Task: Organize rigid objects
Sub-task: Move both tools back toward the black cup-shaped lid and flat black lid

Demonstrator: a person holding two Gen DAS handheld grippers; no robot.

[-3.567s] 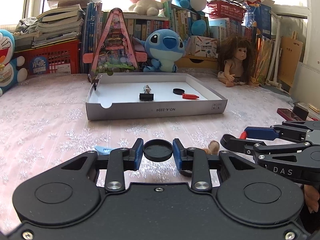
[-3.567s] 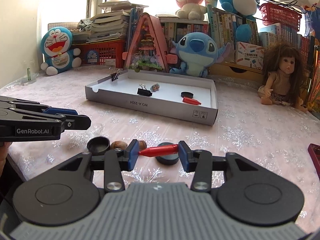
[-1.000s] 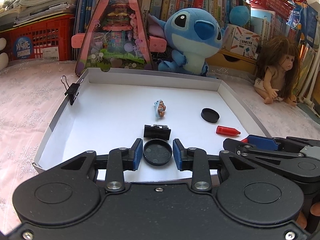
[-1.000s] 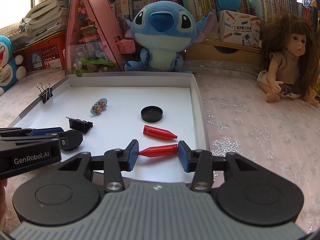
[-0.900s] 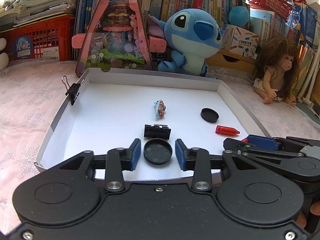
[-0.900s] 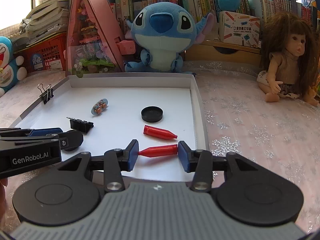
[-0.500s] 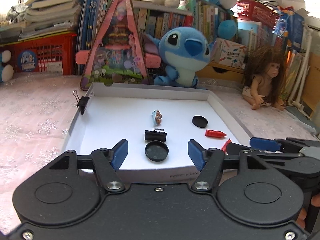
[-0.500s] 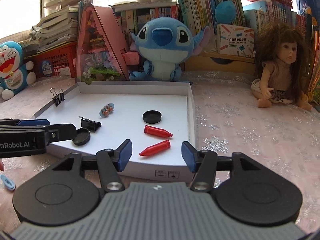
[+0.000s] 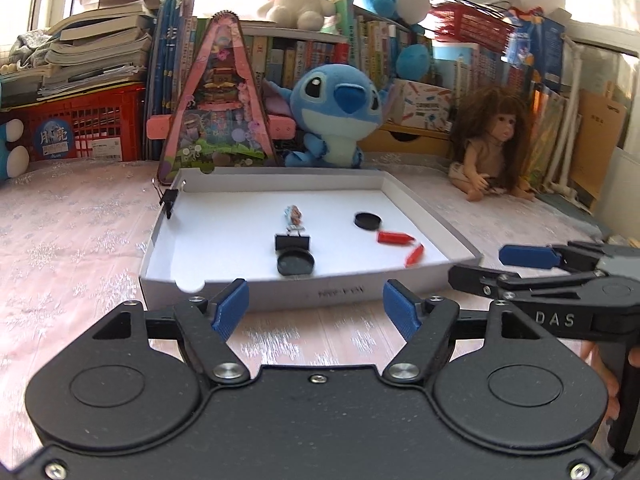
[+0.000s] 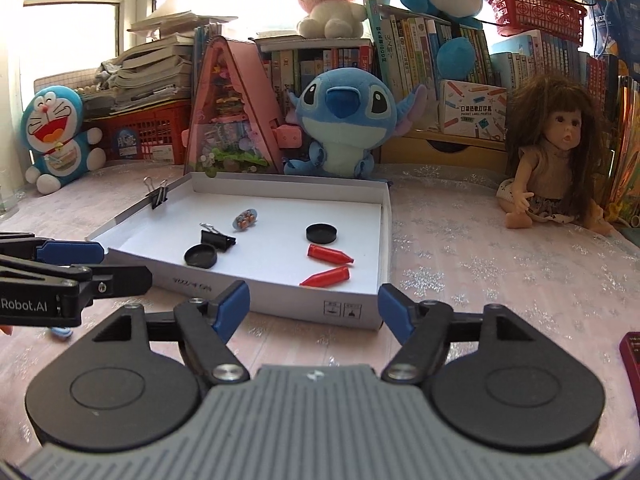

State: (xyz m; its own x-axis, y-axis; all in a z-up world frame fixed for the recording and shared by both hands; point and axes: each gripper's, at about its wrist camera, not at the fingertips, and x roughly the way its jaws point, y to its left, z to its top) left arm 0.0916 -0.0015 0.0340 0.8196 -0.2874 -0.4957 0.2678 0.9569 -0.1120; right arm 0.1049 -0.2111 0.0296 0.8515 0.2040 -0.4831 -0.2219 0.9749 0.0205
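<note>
A white cardboard tray (image 9: 224, 288) (image 10: 280, 300) lies on the pink tablecloth. In it lie a black cap (image 9: 295, 263) (image 10: 200, 257) near the front, a second black cap (image 9: 367, 221) (image 10: 322, 233), two red crayons (image 9: 394, 237) (image 9: 415, 256) (image 10: 329, 255) (image 10: 326, 277), a black binder clip (image 9: 293, 242) (image 10: 218, 237) and a small colourful trinket (image 9: 294, 214) (image 10: 244, 218). My left gripper (image 9: 316, 310) is open and empty, just short of the tray's front wall. My right gripper (image 10: 314, 308) is open and empty at the tray's front right corner.
Another binder clip (image 9: 170, 199) (image 10: 157, 196) is clipped on the tray's left wall. A Stitch plush (image 10: 344, 120), a pink triangular toy house (image 9: 218, 112), a doll (image 10: 556, 160), books and red baskets line the back. A small blue item (image 10: 60, 332) lies on the cloth.
Both grippers let go of their loads, the black cap and the red crayon, which now lie in the tray. Both have opened wide and drawn back out of the tray.
</note>
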